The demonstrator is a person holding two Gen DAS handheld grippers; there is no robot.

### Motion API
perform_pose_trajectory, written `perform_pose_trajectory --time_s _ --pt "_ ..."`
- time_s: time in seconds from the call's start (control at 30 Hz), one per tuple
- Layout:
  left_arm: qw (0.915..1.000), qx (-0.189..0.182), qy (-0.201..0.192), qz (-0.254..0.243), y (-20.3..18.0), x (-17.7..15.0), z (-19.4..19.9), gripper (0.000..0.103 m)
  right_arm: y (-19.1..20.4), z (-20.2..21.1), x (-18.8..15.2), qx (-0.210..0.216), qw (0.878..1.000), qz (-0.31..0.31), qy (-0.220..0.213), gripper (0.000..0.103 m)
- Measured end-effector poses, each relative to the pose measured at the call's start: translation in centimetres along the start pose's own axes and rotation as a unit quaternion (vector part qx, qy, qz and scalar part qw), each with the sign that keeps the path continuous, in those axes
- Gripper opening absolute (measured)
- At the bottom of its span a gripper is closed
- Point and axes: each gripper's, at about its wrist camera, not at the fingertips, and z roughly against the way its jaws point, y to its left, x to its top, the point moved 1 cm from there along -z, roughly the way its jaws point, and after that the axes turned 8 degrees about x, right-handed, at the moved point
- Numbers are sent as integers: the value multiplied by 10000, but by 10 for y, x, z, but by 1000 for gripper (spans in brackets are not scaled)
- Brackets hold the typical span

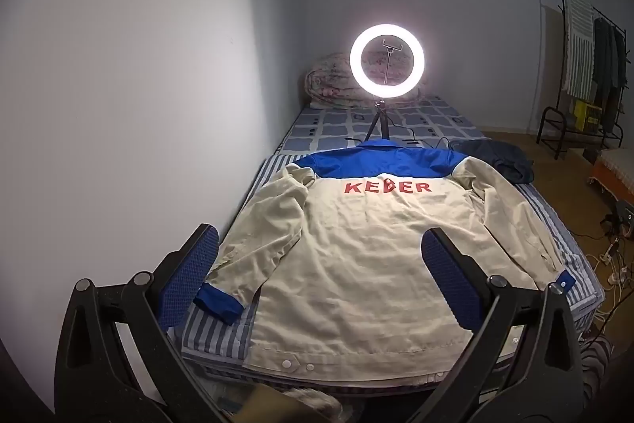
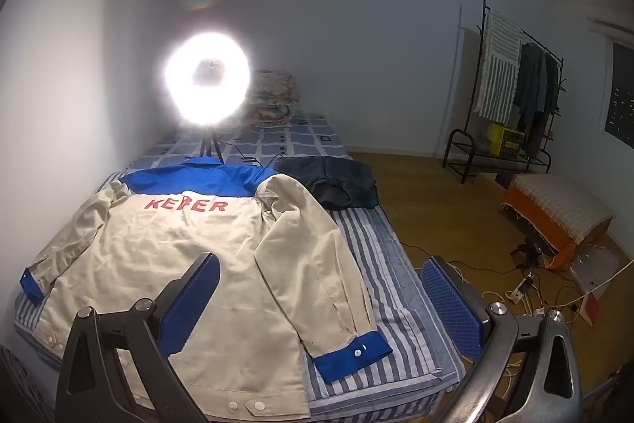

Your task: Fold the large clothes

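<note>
1. Check the jacket [image 1: 348, 264]. It lies back side up and spread flat on the bed [image 1: 214, 328], collar toward the far end and hem along the near edge. The red lettering on its back faces up.
2. Check the sleeves. Both lie outward and down along the body of the jacket. One blue cuff [image 1: 218, 304] rests near the bed's near-left corner; the other blue cuff [image 2: 352, 353] rests near the near-right corner, on the striped sheet.
3. Confirm the left gripper [image 1: 317, 264]. Its fingers are spread wide and hold nothing. It hovers above the hem, clear of the cloth.
4. Confirm the right gripper [image 2: 321, 304]. Its fingers are also spread wide and empty. It hovers above the right sleeve and the bed's right edge.
5. Judge the step in hand: no fold is made yet, so you are at the approach before the first fold.
6. Plan the next move. It likely calls for lowering each gripper to a sleeve or cuff, pinching one layer only, and carrying it inward across the back.
7. Keep clear of the ring light [image 1: 387, 60] and the dark garment [image 2: 329, 181] at the far end.
</note>
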Motion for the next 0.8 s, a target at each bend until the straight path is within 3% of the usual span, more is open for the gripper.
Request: perform_pose_trajectory --time_s 0.8 --pt "10000 28 -63 -25 -2 7 5 103 -2 0 0 15 10000 -36 -22 103"
